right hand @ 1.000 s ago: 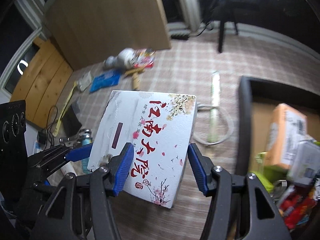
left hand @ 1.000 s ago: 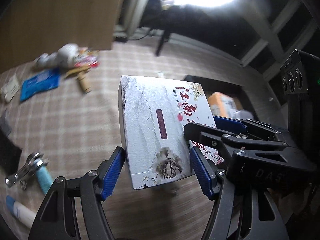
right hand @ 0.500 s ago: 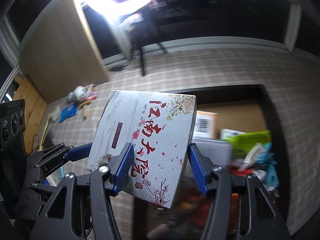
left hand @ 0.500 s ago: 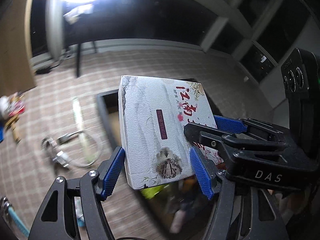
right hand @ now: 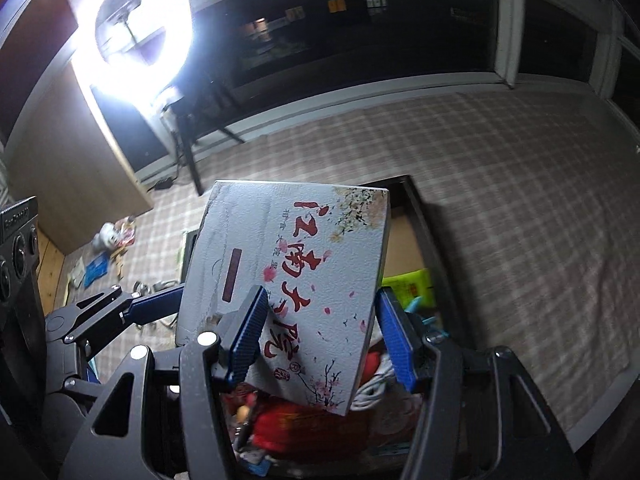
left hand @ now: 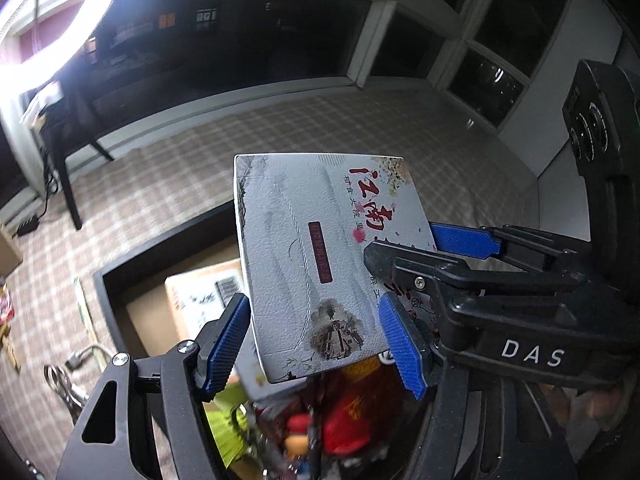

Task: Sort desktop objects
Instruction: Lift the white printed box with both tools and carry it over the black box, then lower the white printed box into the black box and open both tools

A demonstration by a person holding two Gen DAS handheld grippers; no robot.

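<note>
Checked tabletop cloth lies beneath a dark bin [right hand: 430, 228] crammed with packets, over which left claw [left hand: 316, 346] and right claw [right hand: 318, 336] each pinch one white printed box [right hand: 288, 276]; uneven release could tip it out

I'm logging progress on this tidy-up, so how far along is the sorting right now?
Done: the black bin already holds a cardboard package, a green packet and red items. In hand: the left claw and the right claw both grip the white printed box above the bin. Left: that box is not yet set down, and loose items lie on the checked cloth.
</note>
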